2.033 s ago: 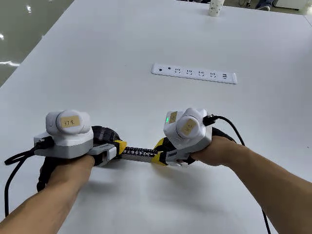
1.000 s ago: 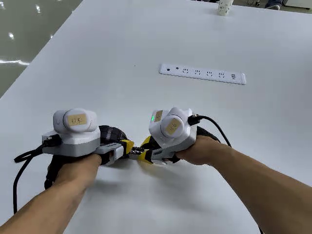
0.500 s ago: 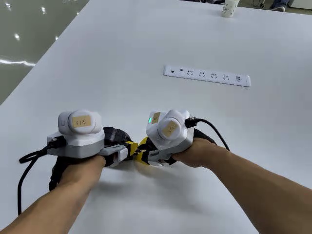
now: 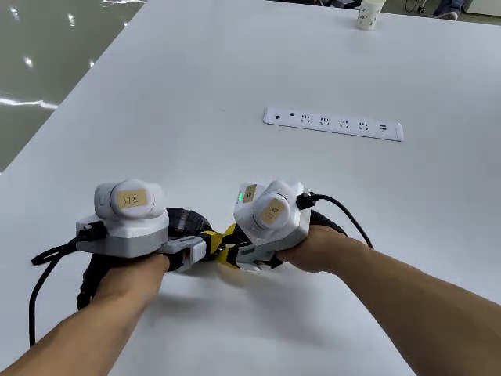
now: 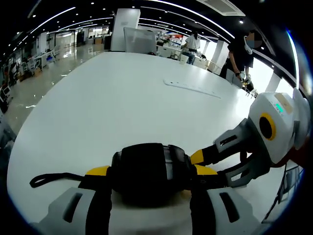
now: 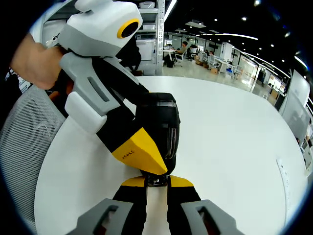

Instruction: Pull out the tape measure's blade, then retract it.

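The tape measure [image 4: 185, 222] is a black case with a wrist strap [image 5: 49, 178]. My left gripper [image 4: 197, 249] is shut on the case [image 5: 149, 171], with a yellow-tipped finger on each side. My right gripper [image 4: 227, 253] is shut on the blade's end hook [image 6: 157, 180], pressed right up against the case [image 6: 159, 129]. Almost no blade shows between the two grippers. In the right gripper view, the left gripper's yellow fingertip [image 6: 139, 149] lies across the case. Both grippers sit low over the white table [image 4: 196, 94], near its front.
A white power strip [image 4: 333, 124] lies mid-table, beyond the grippers. A paper cup [image 4: 368, 14] stands at the far edge. The table's left edge drops to a shiny floor. Black cables trail from both grippers. People stand far off in the left gripper view.
My right gripper has moved left toward the left gripper. The stretch of blade seen two seconds ago has gone back into the case. The left gripper has kept hold of the case.
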The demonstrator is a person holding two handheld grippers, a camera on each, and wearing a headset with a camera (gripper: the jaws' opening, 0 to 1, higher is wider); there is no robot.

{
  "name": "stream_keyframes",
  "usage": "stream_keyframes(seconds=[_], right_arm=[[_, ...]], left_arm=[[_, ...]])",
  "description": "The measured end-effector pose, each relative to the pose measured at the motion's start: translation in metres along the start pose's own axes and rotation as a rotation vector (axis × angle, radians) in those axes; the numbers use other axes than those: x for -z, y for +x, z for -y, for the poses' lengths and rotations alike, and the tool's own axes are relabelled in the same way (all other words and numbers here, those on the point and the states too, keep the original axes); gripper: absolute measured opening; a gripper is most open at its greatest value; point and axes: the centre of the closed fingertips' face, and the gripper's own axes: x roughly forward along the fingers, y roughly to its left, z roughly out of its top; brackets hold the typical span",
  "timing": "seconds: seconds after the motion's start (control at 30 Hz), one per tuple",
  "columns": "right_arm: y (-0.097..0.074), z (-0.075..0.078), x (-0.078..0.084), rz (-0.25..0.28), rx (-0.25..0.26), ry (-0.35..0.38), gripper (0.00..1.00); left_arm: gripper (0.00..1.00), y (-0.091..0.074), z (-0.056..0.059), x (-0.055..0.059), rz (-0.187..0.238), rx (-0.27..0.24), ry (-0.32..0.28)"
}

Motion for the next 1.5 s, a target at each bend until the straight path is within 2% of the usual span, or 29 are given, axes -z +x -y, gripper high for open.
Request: stream_keyframes(seconds=[0.57, 0.87, 1.2, 1.5], right_arm=[[-0.002, 0.002, 0.003, -0.011, 0.007, -0.009, 0.13], [-0.006, 0.002, 0.003, -0.001, 0.012, 0.003, 0.18], [-0.014, 0.0, 0.006, 0.01, 0.026, 0.034, 0.24], [-0.029, 0.0, 0.007, 0.05, 0.06, 0.087, 0.31]], left_arm=[[0.62, 0.0, 0.0, 0.0, -0.007, -0.017, -0.01], [0.62, 0.001, 0.001, 0.0, -0.005, -0.013, -0.008], [0.62, -0.004, 0.004, -0.003, 0.003, 0.0, 0.04], [0.71, -0.007, 0.012, -0.004, 0.018, 0.036, 0.103]])
